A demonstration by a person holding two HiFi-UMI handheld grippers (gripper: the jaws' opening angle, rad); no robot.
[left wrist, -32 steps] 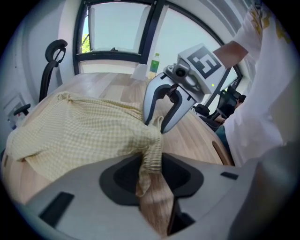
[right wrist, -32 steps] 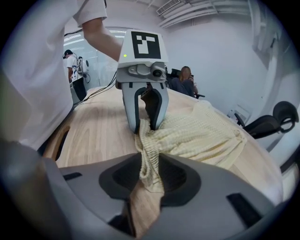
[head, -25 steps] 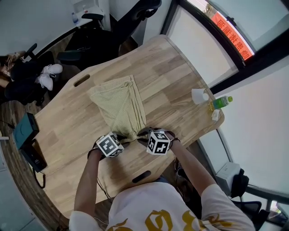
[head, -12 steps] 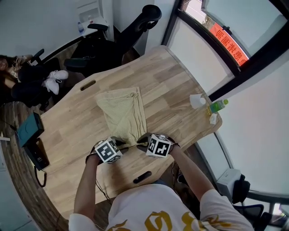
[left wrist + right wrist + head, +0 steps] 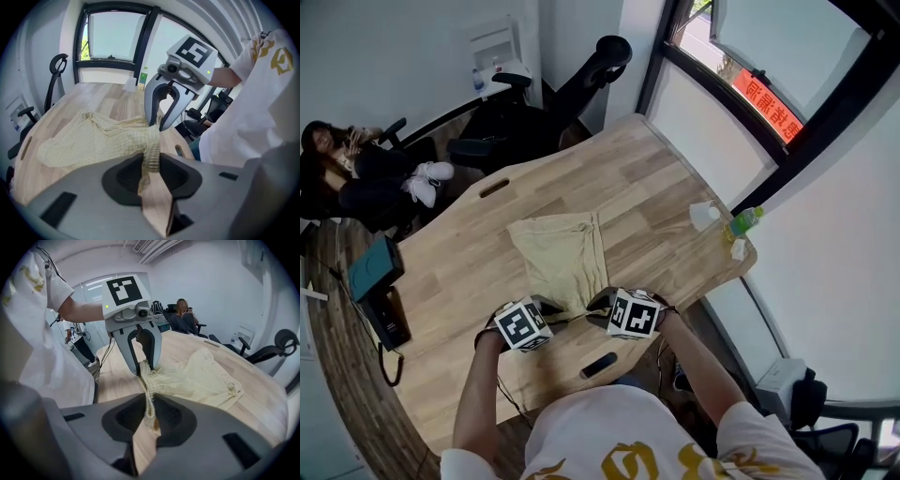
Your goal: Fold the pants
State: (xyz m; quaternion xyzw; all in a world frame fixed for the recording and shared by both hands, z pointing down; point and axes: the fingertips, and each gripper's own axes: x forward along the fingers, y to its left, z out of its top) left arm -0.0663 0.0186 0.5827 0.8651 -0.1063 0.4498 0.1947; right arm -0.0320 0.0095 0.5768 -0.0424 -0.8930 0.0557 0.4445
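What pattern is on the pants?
The pants are pale yellow fine check; clearest in left gripper view.

Pale wooden counter (image 5: 656, 187), rounded edges, daylit. Right of counter: tall dark-framed windows (image 5: 705, 96). Beyond counter's far end: black office chairs (image 5: 502, 131), white wall (image 5: 394, 47). Left of counter: dark wood-plank floor (image 5: 333, 366), seated person (image 5: 347, 173).
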